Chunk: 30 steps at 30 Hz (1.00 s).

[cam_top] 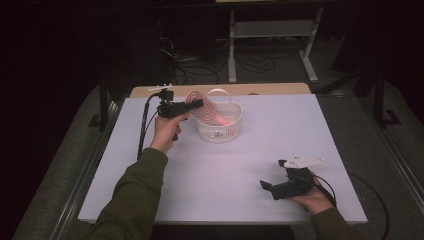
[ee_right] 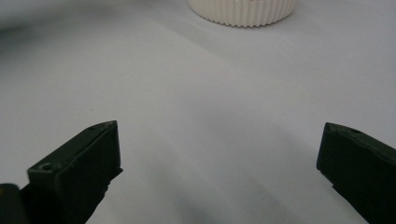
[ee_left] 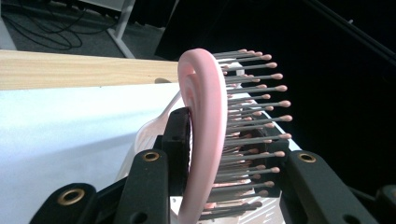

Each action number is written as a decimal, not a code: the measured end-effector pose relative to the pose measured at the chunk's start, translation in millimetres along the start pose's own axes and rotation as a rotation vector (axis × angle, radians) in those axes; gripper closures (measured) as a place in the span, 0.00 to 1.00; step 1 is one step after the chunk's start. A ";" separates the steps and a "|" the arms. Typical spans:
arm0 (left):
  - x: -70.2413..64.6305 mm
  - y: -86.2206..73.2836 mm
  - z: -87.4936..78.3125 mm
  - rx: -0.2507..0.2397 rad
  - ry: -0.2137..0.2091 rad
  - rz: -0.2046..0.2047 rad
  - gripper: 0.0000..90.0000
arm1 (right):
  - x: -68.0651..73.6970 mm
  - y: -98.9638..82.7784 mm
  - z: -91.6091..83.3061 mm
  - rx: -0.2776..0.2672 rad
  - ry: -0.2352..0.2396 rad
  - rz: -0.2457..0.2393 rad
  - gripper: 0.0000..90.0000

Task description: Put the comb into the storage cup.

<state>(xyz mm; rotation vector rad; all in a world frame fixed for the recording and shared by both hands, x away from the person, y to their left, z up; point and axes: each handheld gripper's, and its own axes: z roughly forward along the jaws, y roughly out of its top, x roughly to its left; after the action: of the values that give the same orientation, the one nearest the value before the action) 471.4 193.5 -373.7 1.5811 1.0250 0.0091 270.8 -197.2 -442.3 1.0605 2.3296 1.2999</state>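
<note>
Clearly clamped: left gripper point(cam_top: 196, 104) closed across the head of a pink hairbrush point(ee_left: 205, 121), one pad flat on the curved back, the other pressed in among the bristles point(ee_left: 261, 88). Held raised just over the near rim of the white basket point(cam_top: 218, 131), brush head up at the jaws, handle slanting down and away into the basket. Beyond and below, pale table point(cam_top: 215, 180), a wooden strip point(ee_left: 70, 70) at its far edge.

Judged light and stiff in the plastic frame, smooth and a little slippery on the back; bristles springy, giving under pressure, so a squeeze across them likely to feel soft and to let the brush pivot. Firmer purchase probably on the solid rim of the head or on the handle, away from the pins. No real fragility, though bent pins possible under a hard pinch.

Well apart, toward the near right corner: right gripper point(cam_top: 272, 186), jaws spread wide, nothing between them, resting low by the tabletop in its hand.
</note>
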 end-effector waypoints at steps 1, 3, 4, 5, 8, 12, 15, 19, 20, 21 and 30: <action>0.8 0.0 -0.1 0.002 0.001 0.001 0.71 | 0.1 0.0 0.1 -0.001 0.000 -0.001 0.00; 2.6 -0.4 -0.2 0.001 0.000 -0.006 0.71 | 0.2 0.1 0.0 -0.001 0.001 -0.001 0.00; 3.4 -0.7 -0.2 -0.001 -0.001 -0.012 0.70 | 0.2 0.1 0.0 -0.001 0.001 0.000 0.00; 4.0 -0.9 -0.2 -0.001 -0.002 -0.016 0.70 | 0.1 0.0 0.0 0.000 0.000 0.000 0.00; 4.2 -0.9 -0.2 0.004 0.004 -0.009 0.69 | 0.0 -0.1 -0.1 0.000 0.000 0.000 0.00; 4.5 -0.6 -0.9 0.005 0.021 0.001 0.68 | 0.0 -0.2 -0.3 -0.002 0.000 0.001 0.00; 4.1 -0.5 -1.4 0.010 0.031 0.019 0.67 | 0.0 -0.2 -0.4 -0.002 0.000 0.001 0.00; 4.0 -0.6 -2.8 0.011 0.047 0.042 0.65 | 0.2 -0.2 -0.2 0.001 -0.001 -0.001 0.00; 3.9 -0.4 -3.2 0.013 0.051 0.047 0.64 | 0.2 -0.3 -0.1 0.000 -0.001 0.000 0.00; 3.8 -0.2 -3.8 0.014 0.059 0.055 0.63 | 0.1 -0.3 0.0 0.001 -0.001 -0.001 0.00; 1.8 -0.5 -6.6 0.021 0.097 0.109 0.56 | 0.7 -0.5 0.7 0.005 -0.001 -0.001 0.00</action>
<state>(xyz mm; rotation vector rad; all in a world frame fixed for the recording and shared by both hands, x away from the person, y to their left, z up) 468.8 199.9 -373.0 1.6672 1.0153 0.1521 270.5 -196.5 -443.0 1.0611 2.3338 1.2929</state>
